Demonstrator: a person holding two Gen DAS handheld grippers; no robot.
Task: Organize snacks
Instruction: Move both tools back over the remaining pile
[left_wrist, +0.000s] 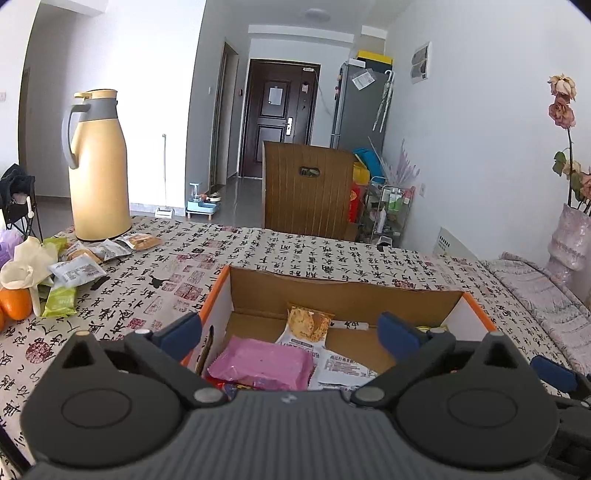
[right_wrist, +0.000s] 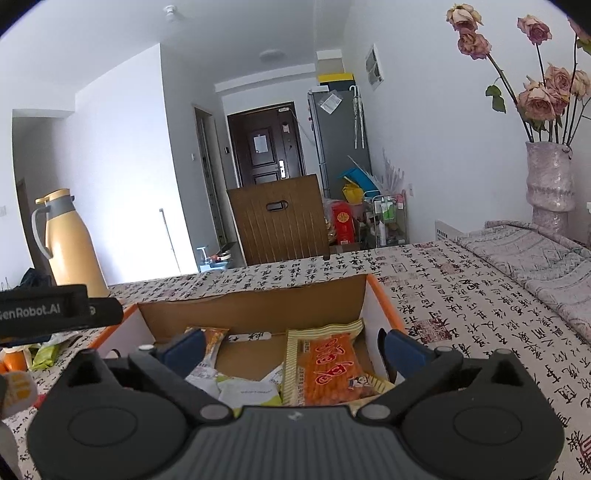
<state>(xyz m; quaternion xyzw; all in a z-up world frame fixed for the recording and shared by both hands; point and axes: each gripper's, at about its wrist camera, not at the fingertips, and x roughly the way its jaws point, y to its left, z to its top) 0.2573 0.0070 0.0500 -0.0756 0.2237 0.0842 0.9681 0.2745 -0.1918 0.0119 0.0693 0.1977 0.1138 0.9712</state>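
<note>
Several snacks are already laid in the cardboard box (left_wrist: 258, 291), so part of the job looks done. Nearest, the left gripper (left_wrist: 290, 330) is held over the box with its blue fingers (left_wrist: 181, 330) spread wide, and nothing is pinched between them. Under it a pink packet (left_wrist: 262, 363) is seen, with a cookie packet (left_wrist: 308, 326) just behind it. The right gripper (right_wrist: 291, 349) is also held over the box, spread wide and empty. Below it an orange snack bag (right_wrist: 332, 367) is seen lying by the right wall of the box, with white and green packets (right_wrist: 243, 389) beside it.

Farther off, on the left part of the bench (left_wrist: 332, 254), a pile of loose snack packets (left_wrist: 79, 267) is still waiting. An orange fruit (left_wrist: 14, 304) is seen beside the pile, and a tall yellow flask (left_wrist: 98, 166) is standing behind it. These packets are well apart from the box.

So it is judged that about half is done. The loose pile must still be picked up and put in the box.
</note>
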